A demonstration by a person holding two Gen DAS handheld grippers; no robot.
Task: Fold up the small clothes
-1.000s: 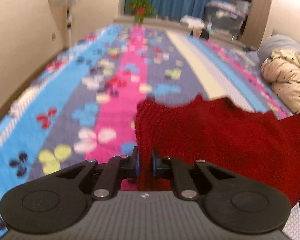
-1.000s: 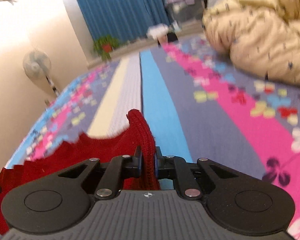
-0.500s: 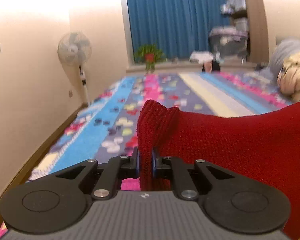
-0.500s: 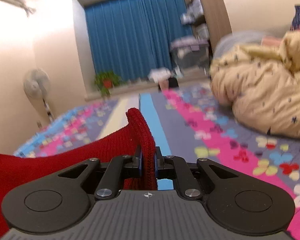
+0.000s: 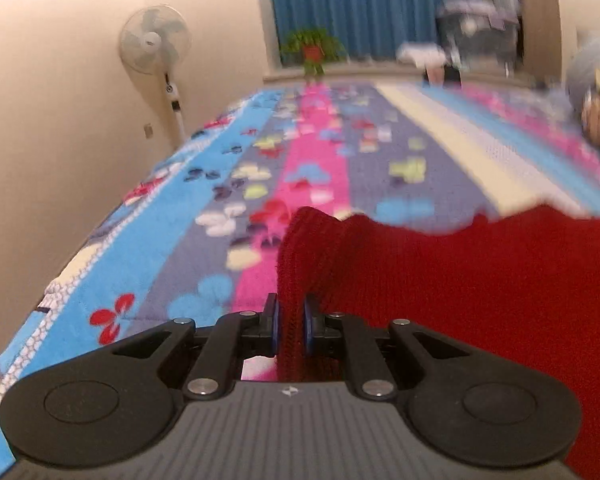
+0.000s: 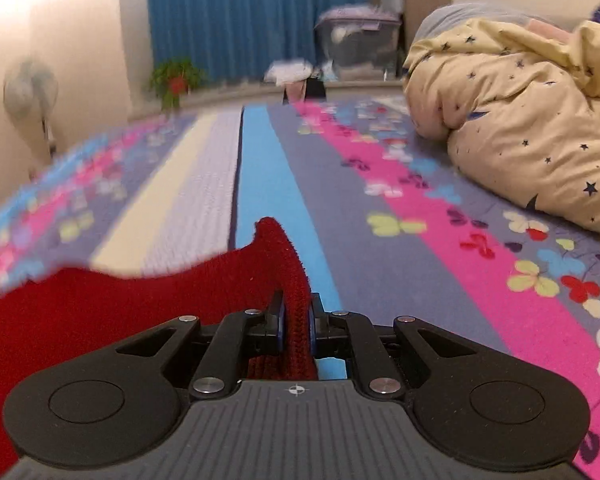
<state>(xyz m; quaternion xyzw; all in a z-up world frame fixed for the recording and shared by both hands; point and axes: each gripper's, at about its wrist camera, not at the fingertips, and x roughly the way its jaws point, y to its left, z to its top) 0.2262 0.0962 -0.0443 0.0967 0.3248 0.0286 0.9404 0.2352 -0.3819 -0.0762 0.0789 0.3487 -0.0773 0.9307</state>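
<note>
A dark red knitted garment (image 5: 480, 280) is stretched between both grippers above the bed. In the left wrist view my left gripper (image 5: 290, 326) is shut on the garment's left corner, and the cloth spreads away to the right. My right gripper (image 6: 296, 326) is shut on the opposite corner of the red knit (image 6: 120, 304), which runs off to the left. A fold of the knit stands up just past each pair of pads. The lower part of the garment is hidden below the gripper bodies.
A striped bedspread (image 5: 308, 148) with butterfly prints covers the bed. A cream star-print quilt (image 6: 520, 120) is heaped on the right side. A standing fan (image 5: 154, 46) is by the left wall; a potted plant (image 5: 312, 46), storage boxes and blue curtains lie beyond.
Both views first tilted up toward the curtains, then dipped back toward the bedspread. The red garment stays gripped at both corners and its top edge now sits lower against the bed.
</note>
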